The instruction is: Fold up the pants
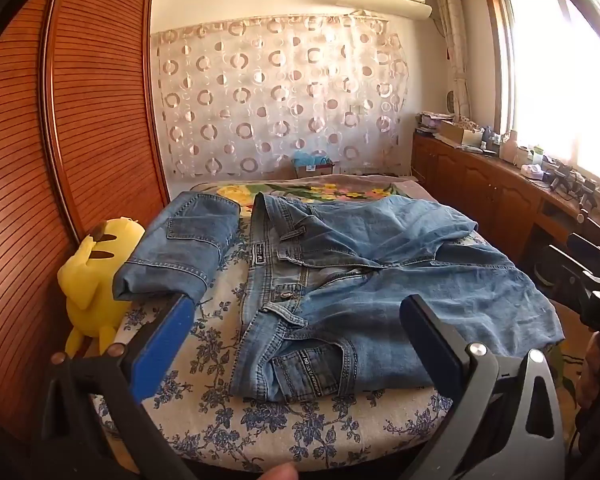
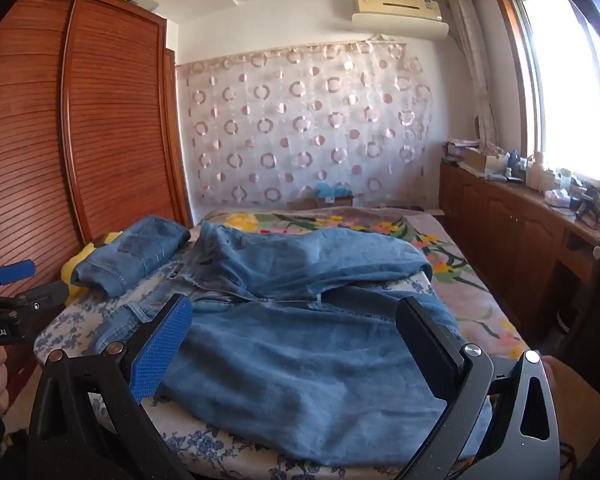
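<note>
Bedroom with slatted wood wardrobe (image 1: 80,120) and circle-print curtain (image 1: 280,100); bed (image 1: 228,420) has floral blue-white sheet. Unfolded jeans (image 1: 360,280) lie spread and rumpled mid-bed, waistband toward wardrobe, legs trailing toward window side, soft faded denim with stitched pockets. Already folded jeans (image 1: 188,248) sit beside them nearer wardrobe, next to yellow plush toy (image 1: 92,280). Left gripper (image 1: 296,344) and right gripper (image 2: 296,352) both hover over unfolded jeans, jaws wide apart, holding nothing, likely lining up first grab

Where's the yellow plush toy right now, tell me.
In the left wrist view the yellow plush toy sits at the bed's left edge, against the wooden wardrobe, partly under the folded jeans.
</note>
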`<control>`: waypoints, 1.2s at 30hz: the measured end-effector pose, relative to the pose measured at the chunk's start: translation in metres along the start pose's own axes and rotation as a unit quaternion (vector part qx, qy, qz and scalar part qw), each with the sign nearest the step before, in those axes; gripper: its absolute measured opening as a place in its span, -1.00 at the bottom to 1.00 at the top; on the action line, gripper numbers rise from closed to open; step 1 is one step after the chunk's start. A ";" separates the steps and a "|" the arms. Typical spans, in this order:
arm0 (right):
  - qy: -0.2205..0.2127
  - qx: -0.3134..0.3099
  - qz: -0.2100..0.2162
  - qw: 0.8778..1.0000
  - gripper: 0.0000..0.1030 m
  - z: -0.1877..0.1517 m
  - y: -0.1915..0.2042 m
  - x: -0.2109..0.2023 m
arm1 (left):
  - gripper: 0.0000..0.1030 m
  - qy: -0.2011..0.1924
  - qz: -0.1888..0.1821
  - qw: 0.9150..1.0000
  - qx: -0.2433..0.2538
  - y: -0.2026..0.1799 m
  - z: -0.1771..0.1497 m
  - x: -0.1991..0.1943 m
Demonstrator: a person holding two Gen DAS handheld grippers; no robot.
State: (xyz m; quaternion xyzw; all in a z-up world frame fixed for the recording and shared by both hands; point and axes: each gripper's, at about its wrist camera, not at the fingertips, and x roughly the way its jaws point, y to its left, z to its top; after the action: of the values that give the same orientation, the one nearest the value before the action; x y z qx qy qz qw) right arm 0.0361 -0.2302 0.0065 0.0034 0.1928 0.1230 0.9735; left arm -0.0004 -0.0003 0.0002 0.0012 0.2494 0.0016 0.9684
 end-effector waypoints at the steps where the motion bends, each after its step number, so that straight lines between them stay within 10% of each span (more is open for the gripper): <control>1: -0.003 0.011 0.003 1.000 1.00 0.000 -0.001 0.000 | 1.00 -0.003 -0.001 1.000 -0.002 0.001 0.000 0.000; 36: 0.001 0.003 0.000 1.000 1.00 -0.002 -0.006 -0.003 | 1.00 -0.009 0.010 1.000 0.006 0.001 -0.002 -0.011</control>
State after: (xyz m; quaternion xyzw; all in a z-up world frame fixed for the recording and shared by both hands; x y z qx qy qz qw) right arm 0.0343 -0.2372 0.0049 0.0058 0.1940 0.1223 0.9733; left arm -0.0105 0.0009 0.0040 0.0100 0.2406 0.0099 0.9705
